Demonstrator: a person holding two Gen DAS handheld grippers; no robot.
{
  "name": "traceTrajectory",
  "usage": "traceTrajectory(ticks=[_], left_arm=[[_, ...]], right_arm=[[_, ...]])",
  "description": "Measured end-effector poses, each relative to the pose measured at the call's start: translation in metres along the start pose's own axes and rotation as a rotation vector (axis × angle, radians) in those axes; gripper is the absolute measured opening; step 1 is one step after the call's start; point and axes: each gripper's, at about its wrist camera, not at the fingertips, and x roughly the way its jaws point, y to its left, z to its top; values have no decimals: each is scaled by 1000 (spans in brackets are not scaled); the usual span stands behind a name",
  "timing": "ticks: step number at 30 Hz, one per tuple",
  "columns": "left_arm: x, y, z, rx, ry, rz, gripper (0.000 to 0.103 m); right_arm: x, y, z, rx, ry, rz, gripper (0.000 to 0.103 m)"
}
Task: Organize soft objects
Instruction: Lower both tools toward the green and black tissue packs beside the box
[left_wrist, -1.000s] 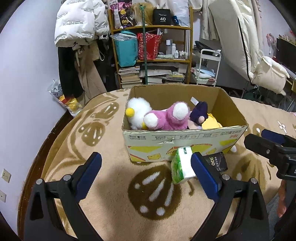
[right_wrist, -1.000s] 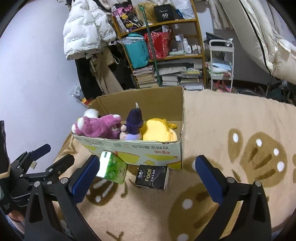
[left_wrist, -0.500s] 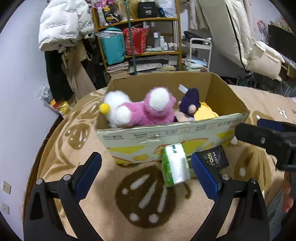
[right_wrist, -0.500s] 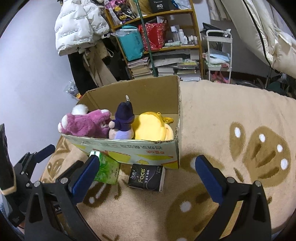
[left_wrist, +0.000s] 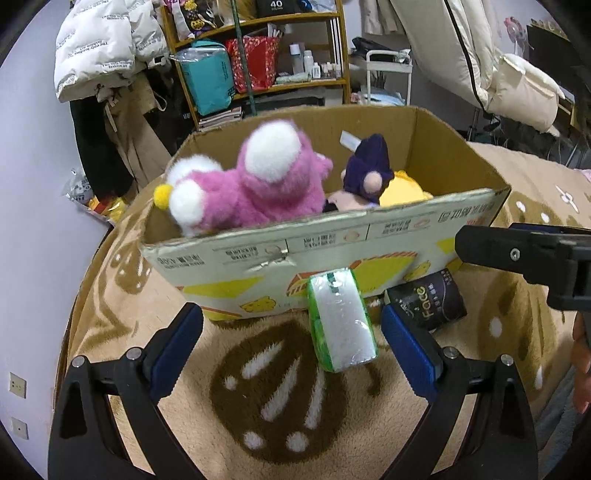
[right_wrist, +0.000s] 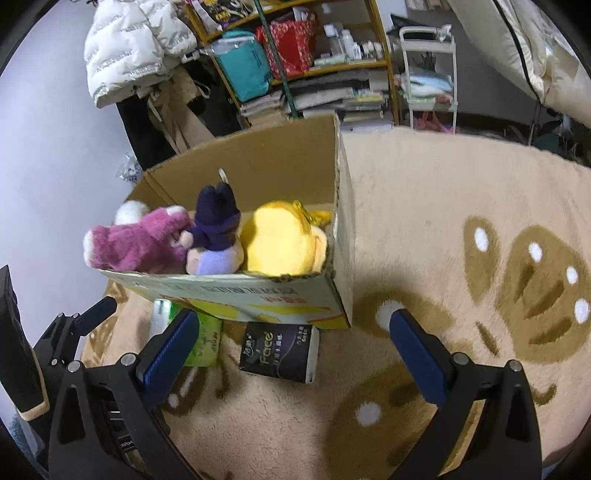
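Observation:
A cardboard box (left_wrist: 332, 251) (right_wrist: 258, 291) stands on the rug and holds a pink plush (left_wrist: 258, 184) (right_wrist: 136, 240), a purple plush (left_wrist: 364, 170) (right_wrist: 216, 229) and a yellow plush (left_wrist: 402, 188) (right_wrist: 284, 240). A green tissue pack (left_wrist: 340, 321) (right_wrist: 203, 339) and a black tissue pack (left_wrist: 428, 302) (right_wrist: 280, 350) lie on the rug against the box front. My left gripper (left_wrist: 291, 350) is open, the green pack between its fingers' line. My right gripper (right_wrist: 291, 354) is open above the black pack.
A beige rug with brown paw prints (right_wrist: 480, 258) covers the floor. Behind the box stand a cluttered shelf (left_wrist: 258, 62), hanging coats (left_wrist: 107, 55) and a white cart (right_wrist: 424, 74). The purple wall (left_wrist: 33, 184) is at the left.
Both grippers have moved closer to the box and the tissue packs. Both stay open and empty.

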Motion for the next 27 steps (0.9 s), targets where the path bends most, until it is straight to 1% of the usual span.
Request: traceTrajectory(ticks=[5,13,17,20,27], left_arm=[[8,-3,-2,13,24,-7,96],[23,-5,-3,37,66,-14,96],[31,-3,-3,31,98,-21,96],[34,-3,-2,31,108,-16,96],[43,-1,-5,34,135,-7,96]], right_arm=[[8,-5,-1,25,34,13,103],[21,-4,-4,28,65,-7,103],[30,-3,-6,27,92,-12,103],[37,-4,-7,37,115,-5,103],[48,0,-8,43,131,-11,103]])
